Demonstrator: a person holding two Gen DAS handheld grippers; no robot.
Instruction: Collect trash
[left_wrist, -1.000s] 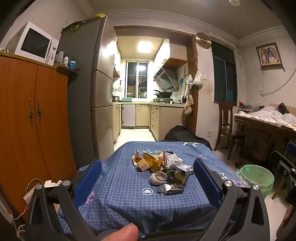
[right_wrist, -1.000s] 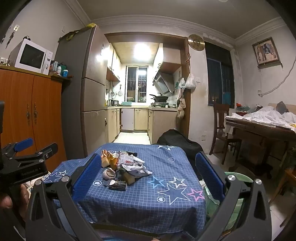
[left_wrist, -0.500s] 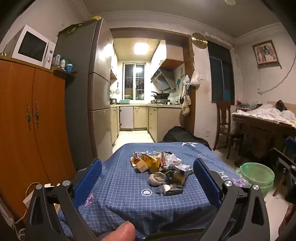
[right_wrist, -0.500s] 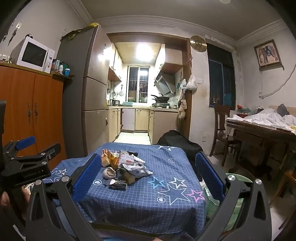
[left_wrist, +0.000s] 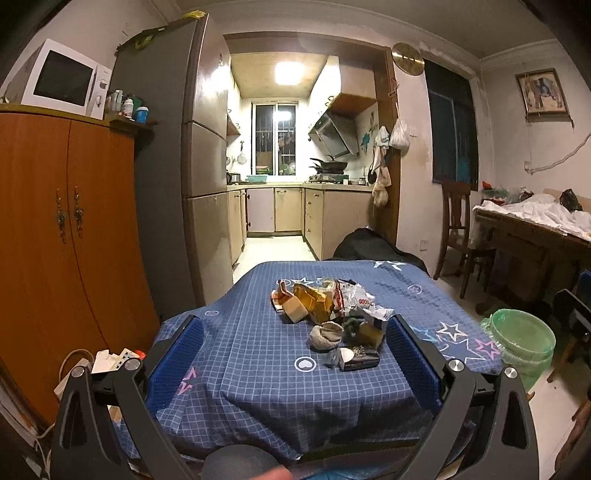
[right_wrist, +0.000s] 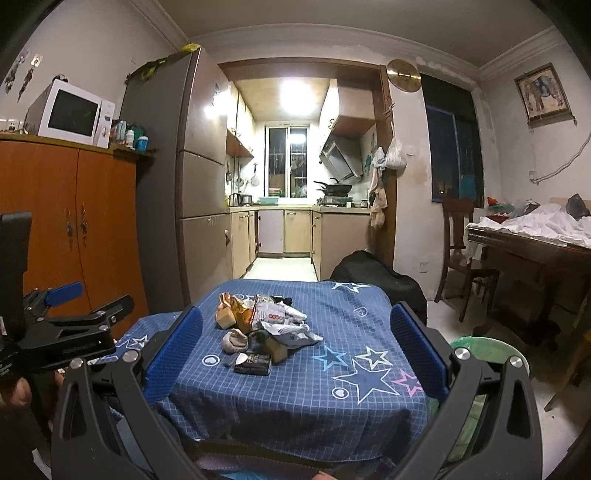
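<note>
Both grippers (fingers spread) face the trash pile (left_wrist: 328, 317).

- No word or brand can be read in either view.
- A crumpled white wrapper (left_wrist: 356, 300) in the trash pile carries a row of red round marks, too small to read.
- The left gripper (right_wrist: 70, 334) body bears pale lettering, blurred beyond reading.
</note>
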